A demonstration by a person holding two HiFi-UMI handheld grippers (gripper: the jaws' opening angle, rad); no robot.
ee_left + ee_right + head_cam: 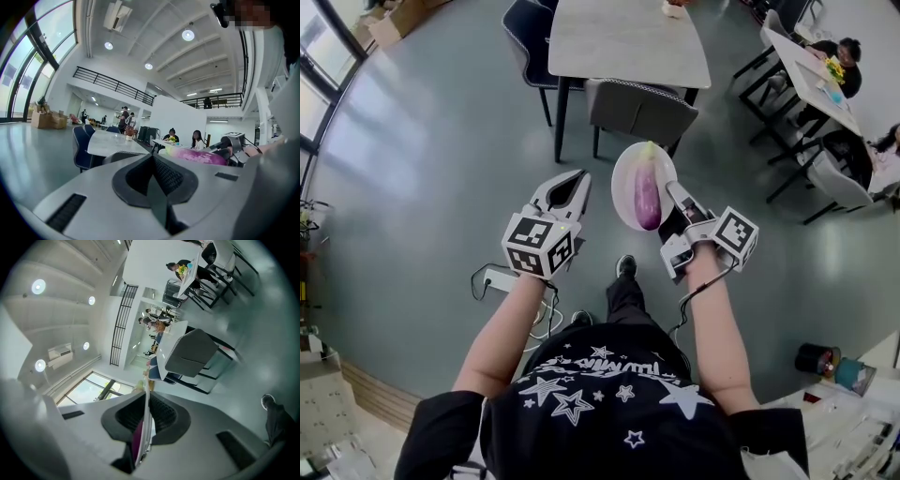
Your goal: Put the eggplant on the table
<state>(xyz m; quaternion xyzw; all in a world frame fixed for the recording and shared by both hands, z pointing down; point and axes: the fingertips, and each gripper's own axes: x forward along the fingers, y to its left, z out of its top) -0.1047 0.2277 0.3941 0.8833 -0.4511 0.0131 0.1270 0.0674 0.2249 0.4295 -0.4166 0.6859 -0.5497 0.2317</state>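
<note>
A wide grey floor (431, 159) takes up most of the room, and the pale-topped table (628, 42) stands at the far side with a grey chair (639, 111) pushed in on its near edge and a dark blue chair (528, 37) at its left. A second table (811, 66) sits off to the far right with people seated at it. The person, in a black shirt with white stars (609, 403), stands on the near side with both arms out in front. The right gripper (675, 195) is clamped on the near right rim of a white plate (626, 178), its jaws closed down to the thin edge, which runs straight between the pads in the right gripper view. The plate hangs over the floor just short of the grey chair, not over the table. The eggplant (647, 192) lies lengthwise on the plate, purple body near and green stem end pointing far, just left of the right gripper's jaws and not touched by them. The left gripper (579, 180) is held to the left of the plate, apart from it, jaws pressed together with nothing between them. A white power strip (502, 279) lies on the floor below the left wrist.
</note>
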